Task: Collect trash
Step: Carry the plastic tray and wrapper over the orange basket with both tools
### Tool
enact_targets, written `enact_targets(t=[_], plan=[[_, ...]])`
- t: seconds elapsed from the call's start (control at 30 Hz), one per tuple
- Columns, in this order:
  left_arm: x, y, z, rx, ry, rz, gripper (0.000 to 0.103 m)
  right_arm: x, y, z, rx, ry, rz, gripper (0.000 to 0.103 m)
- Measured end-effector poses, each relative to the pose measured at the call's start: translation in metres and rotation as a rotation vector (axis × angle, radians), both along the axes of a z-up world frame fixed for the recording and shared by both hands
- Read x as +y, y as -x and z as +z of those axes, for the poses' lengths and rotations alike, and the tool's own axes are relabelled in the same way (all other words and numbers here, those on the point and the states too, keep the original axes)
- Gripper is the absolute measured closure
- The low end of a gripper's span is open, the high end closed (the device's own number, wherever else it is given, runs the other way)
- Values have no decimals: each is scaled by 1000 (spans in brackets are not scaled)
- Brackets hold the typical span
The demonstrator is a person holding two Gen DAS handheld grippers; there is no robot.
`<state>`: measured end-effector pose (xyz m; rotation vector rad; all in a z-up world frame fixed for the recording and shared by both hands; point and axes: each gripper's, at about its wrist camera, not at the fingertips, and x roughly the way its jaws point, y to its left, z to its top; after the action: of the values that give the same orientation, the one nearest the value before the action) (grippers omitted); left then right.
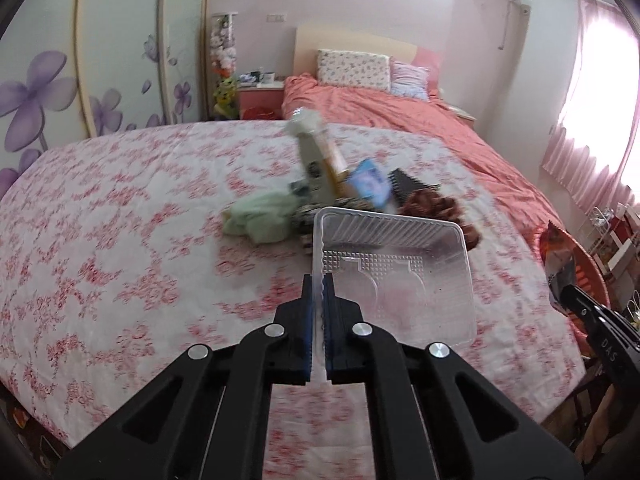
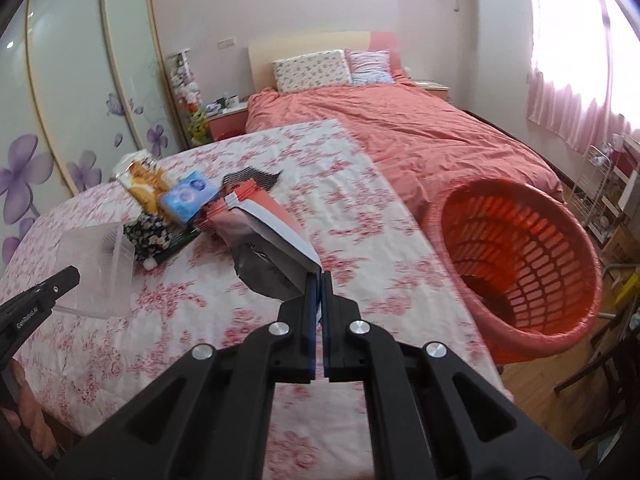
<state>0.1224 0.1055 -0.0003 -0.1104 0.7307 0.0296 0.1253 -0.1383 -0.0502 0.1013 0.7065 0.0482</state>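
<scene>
My left gripper (image 1: 318,280) is shut on the rim of a clear plastic tray (image 1: 394,272) and holds it above the floral bedspread (image 1: 120,240). The tray also shows in the right wrist view (image 2: 96,272). My right gripper (image 2: 320,276) is shut on a pink, white and grey snack bag (image 2: 264,240), lifted over the bedspread; the bag also shows in the left wrist view (image 1: 558,260). An orange slotted basket (image 2: 520,264) stands to the right of the bed, tilted toward me. A pile of wrappers and packets (image 2: 176,196) lies on the bedspread.
The pile holds a blue tissue pack (image 2: 188,196), a yellow snack bag (image 2: 144,184), a pale green cloth (image 1: 260,216) and a dark packet (image 2: 156,236). A salmon duvet (image 2: 400,128) and pillows lie beyond. A wardrobe (image 2: 80,80) is at the left, chair legs (image 2: 600,380) at the right.
</scene>
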Motion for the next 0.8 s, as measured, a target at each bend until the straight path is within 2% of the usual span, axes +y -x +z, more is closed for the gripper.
enact_targets(t=[0.53, 0.8], plan=[[-122, -26, 12, -33, 7, -227, 99, -115, 15, 14, -69, 6, -283, 100], [-184, -43, 12, -37, 29, -341, 99, -162, 15, 15, -95, -22, -380, 100]])
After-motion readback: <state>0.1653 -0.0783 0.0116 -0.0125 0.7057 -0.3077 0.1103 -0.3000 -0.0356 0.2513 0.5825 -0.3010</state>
